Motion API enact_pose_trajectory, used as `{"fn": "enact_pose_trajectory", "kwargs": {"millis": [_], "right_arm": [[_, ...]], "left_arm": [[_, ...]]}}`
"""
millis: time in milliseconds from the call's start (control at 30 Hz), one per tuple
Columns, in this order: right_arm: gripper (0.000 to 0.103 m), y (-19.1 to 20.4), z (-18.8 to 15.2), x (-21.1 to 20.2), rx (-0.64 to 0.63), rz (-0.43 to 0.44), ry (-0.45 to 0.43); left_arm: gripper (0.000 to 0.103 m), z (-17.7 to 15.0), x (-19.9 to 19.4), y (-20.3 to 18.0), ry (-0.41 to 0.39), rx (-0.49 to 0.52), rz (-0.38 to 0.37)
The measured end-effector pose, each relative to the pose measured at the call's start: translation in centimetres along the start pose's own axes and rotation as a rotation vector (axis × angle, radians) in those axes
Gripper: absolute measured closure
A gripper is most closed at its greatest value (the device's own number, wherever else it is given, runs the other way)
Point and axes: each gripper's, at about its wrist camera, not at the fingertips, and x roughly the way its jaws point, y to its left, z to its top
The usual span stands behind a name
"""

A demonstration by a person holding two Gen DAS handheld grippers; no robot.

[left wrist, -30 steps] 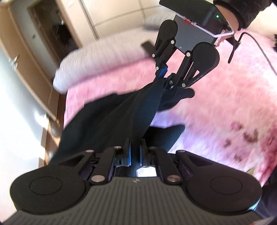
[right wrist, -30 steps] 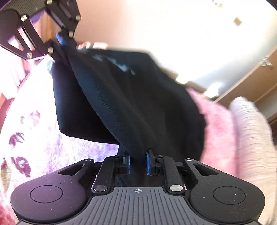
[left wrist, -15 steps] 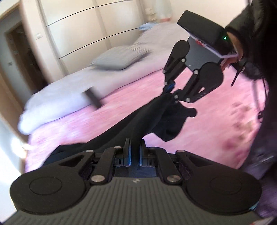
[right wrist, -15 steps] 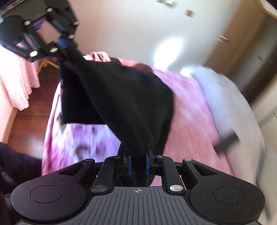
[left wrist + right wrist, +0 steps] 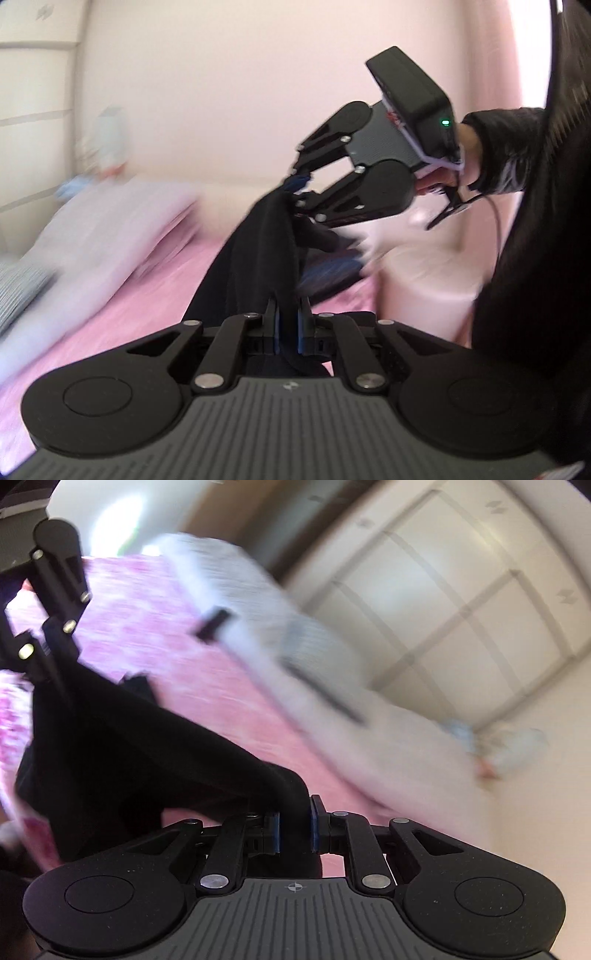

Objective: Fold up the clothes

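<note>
Two tools, one black garment (image 5: pixel 258 258) strung between them above a bed (image 5: pixel 147 295) with a pink cover.

Left wrist view, left to right: pale wardrobe doors (image 5: pixel 37 110) at the far left edge; a striped pillow (image 5: pixel 18 291) low left, cut off by the frame; a long whitish bolster or folded duvet (image 5: pixel 110 221), badly smeared; a blurred light-blue object (image 5: pixel 109 144) behind it, not identifiable. Centre: left tool (image 5: pixel 287 325) clamped together on a fold of the garment, cloth running up to the right tool (image 5: pixel 297 186), likewise pinched on the cloth. Dark bluish clothing (image 5: pixel 325 266) lies on the bed behind the hanging cloth, partly hidden by it. Right: a hand (image 5: pixel 461 162) and black sleeve (image 5: pixel 517 147) carrying the right tool; the sleeve blocks the right edge.

Right wrist view, left to right: left tool (image 5: pixel 48 642) at upper left, tips buried in cloth; garment (image 5: pixel 129 746) sagging across to the right tool (image 5: pixel 294 823), shut on a thick bunch. A small dark object (image 5: pixel 212 624) on the bed, too blurred to name. Wardrobe (image 5: pixel 461 609) at right.
</note>
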Motion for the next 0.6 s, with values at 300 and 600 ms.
{"fn": "enact_pose_trajectory", "kwargs": {"millis": [300, 600], "right_arm": [[0.089, -5.4, 4.2, -8.9, -0.116, -0.249, -0.149], [0.089, -3.1, 12.0, 6.3, -0.244, 0.043, -0.338]], "left_arm": [[0.098, 3.5, -4.0, -0.7, -0.215, -0.004, 0.044], [0.097, -4.2, -7.6, 9.9, 0.015, -0.242, 0.508]]}}
